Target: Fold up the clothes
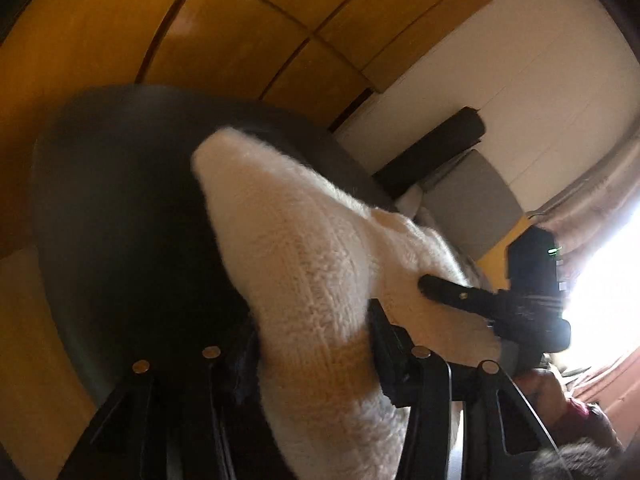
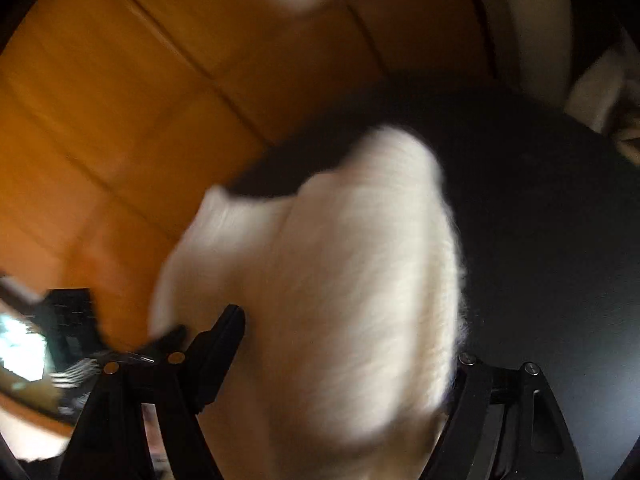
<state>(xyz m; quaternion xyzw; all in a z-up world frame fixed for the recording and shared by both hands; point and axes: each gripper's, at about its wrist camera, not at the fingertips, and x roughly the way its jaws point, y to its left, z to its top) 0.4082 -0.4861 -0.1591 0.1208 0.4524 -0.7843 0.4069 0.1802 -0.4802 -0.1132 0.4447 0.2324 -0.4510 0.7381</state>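
Note:
A cream knitted garment (image 1: 304, 256) is lifted above a dark round table (image 1: 120, 216). My left gripper (image 1: 316, 344) is shut on a fold of it; the knit bunches between the fingers. In the left wrist view my right gripper (image 1: 436, 286) shows at the right, clamped on another part of the same garment. In the right wrist view, which is blurred, the cream garment (image 2: 340, 264) fills the space between my right gripper's (image 2: 344, 344) fingers and hangs over the dark table (image 2: 540, 220). My left gripper (image 2: 172, 338) shows at the lower left.
Orange-brown wooden floor (image 1: 100, 32) surrounds the table. A white wall (image 1: 520, 80), a grey cushion (image 1: 472, 200) and a dark roll (image 1: 436, 140) lie beyond it. A bright curtained window (image 1: 608, 280) is at the right.

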